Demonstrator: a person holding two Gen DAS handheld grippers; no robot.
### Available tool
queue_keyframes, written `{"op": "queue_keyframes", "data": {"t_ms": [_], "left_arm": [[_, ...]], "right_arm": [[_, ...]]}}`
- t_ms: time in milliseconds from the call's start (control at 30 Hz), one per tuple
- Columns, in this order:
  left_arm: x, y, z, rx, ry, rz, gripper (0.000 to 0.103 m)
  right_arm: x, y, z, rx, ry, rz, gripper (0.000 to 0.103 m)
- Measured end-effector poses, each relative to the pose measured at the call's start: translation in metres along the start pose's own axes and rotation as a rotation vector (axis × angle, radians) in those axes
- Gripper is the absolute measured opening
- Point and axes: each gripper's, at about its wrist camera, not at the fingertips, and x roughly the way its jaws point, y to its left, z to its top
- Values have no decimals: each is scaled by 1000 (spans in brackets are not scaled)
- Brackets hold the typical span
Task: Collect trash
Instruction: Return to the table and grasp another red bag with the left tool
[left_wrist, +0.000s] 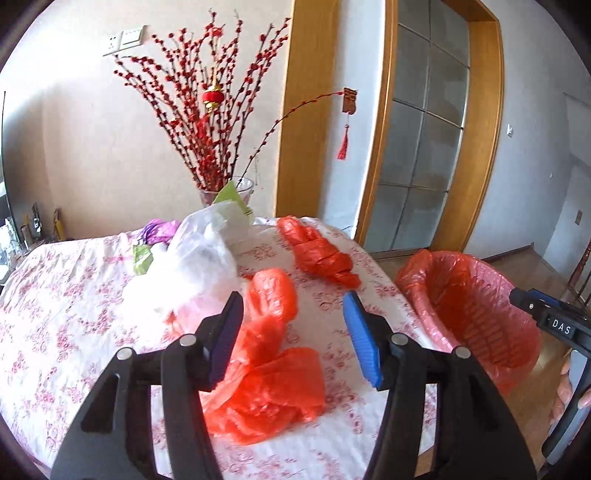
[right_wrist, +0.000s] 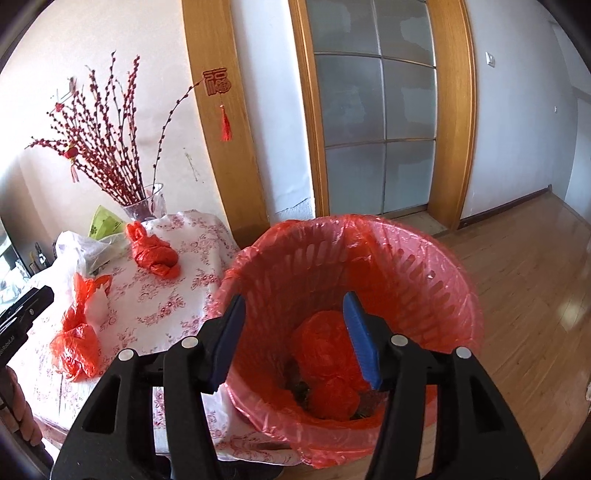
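Observation:
A crumpled red plastic bag (left_wrist: 266, 369) lies on the flowered tablecloth (left_wrist: 74, 295), and my left gripper (left_wrist: 293, 299) hovers open just over it, pads clear of it. A knotted red bag (left_wrist: 317, 254) and a white plastic bag (left_wrist: 199, 258) lie farther back. Right of the table stands the bin with a red liner (left_wrist: 476, 314). My right gripper (right_wrist: 295, 299) is open above that bin (right_wrist: 424, 266), nothing between its fingers. Bundled red bags (right_wrist: 325, 354) lie at the bin's bottom. The table's red bags (right_wrist: 77, 339) also show in the right wrist view.
A glass vase of red blossom branches (left_wrist: 225, 192) stands at the table's far edge, beside a purple bag (left_wrist: 159, 229) and green wrappers (left_wrist: 142, 258). Behind the bin are a wood-framed frosted glass door (right_wrist: 373, 129) and wooden floor (right_wrist: 517, 295).

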Motion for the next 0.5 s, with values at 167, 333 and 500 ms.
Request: {"op": "queue_keyframes", "data": {"t_ms": [167, 333, 500], "left_arm": [[11, 20, -22, -6, 72, 47, 56], [23, 22, -33, -2, 118, 55, 56], [37, 25, -40, -22, 176, 49, 56]], "right_arm": [[8, 29, -10, -34, 32, 59, 56], [10, 45, -16, -51, 53, 92, 56], [10, 51, -19, -64, 63, 102, 56]]}}
